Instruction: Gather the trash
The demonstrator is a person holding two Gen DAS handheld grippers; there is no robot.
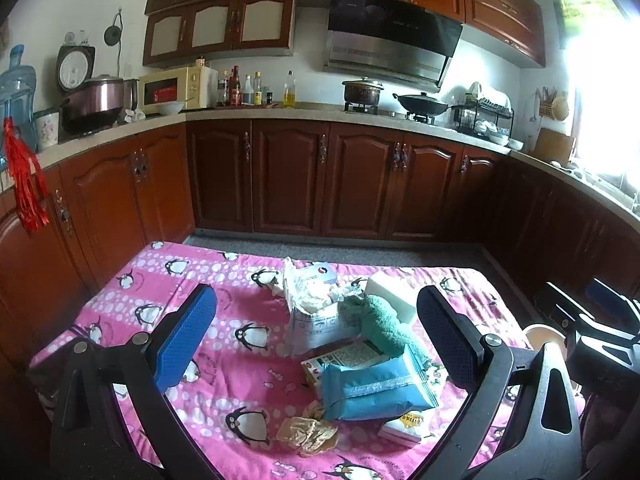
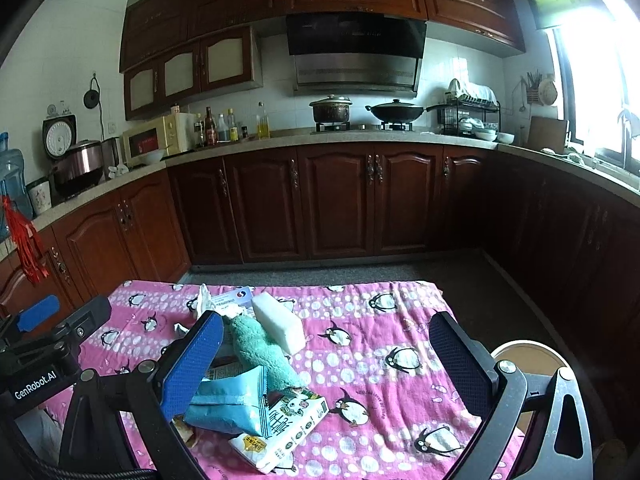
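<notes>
Two grippers hang above a table covered with a pink penguin-print cloth (image 1: 132, 292), and the trash lies in one heap near the middle of it.

Left gripper (image 1: 316, 340): its jaws stand wide apart and hold nothing. The heap sits directly ahead, framed between the two fingers. From this gripper's view the crumpled brown wrapper (image 1: 307, 435) lies nearest, at the front edge of the heap. Behind it lies the blue snack bag (image 1: 372, 390), long axis running crosswise to the fingers, resting on a printed carton (image 1: 344, 356). A teal fuzzy cloth (image 1: 386, 326) runs diagonally away behind the bag. A torn white wrapper (image 1: 308, 292) and a white block (image 1: 394, 294) lie farthest.

Right gripper (image 2: 326, 360): its jaws are also spread wide and empty. The heap lies off to its left; the blue-padded finger overlaps the bag in this view, and contact cannot be confirmed. Bare cloth fills the rest of the gap. A round tan rim (image 2: 532, 356), possibly a bin, shows just past the table's right edge.

Judgement: the left gripper is better aligned and needs only a forward, downward reach. The right gripper needs a leftward shift first.
</notes>
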